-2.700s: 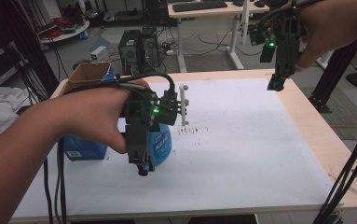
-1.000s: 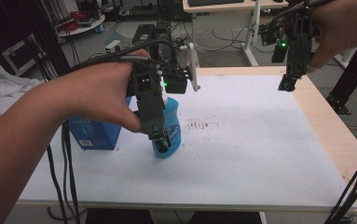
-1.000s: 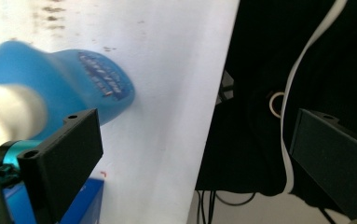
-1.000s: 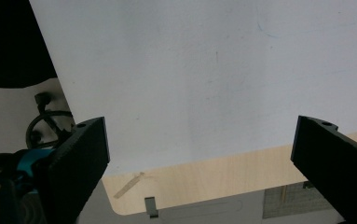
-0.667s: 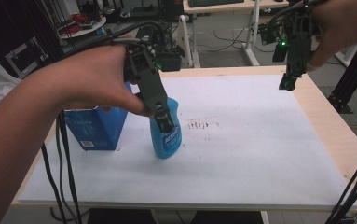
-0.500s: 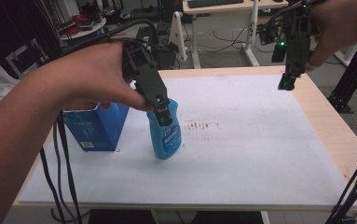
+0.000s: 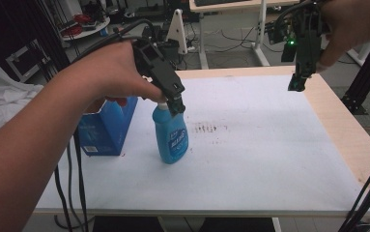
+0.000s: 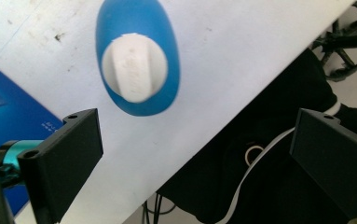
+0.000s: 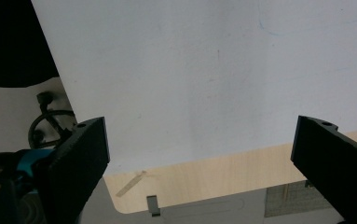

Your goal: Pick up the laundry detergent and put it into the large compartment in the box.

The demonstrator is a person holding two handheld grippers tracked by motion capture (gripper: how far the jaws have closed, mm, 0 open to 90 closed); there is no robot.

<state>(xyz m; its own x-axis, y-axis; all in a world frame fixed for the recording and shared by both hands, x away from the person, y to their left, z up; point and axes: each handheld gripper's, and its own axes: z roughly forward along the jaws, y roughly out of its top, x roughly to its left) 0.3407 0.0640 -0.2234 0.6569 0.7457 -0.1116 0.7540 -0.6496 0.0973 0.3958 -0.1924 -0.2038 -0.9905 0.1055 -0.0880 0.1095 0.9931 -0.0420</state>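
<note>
While L gripper point(image 7: 176, 107) hangs w/ jaws wide just over the upright blue bottle point(image 7: 171, 137), its white cap point(image 8: 134, 67) off-centre, a careless drop could tip it; R gripper point(image 7: 296, 83) also wide, idle.

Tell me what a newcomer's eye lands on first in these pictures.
A blue bottle with a white cap stands upright on the white table, just right of a blue box. The left tongs hang open right above its cap. The right tongs hover open over the table's far right corner.
</note>
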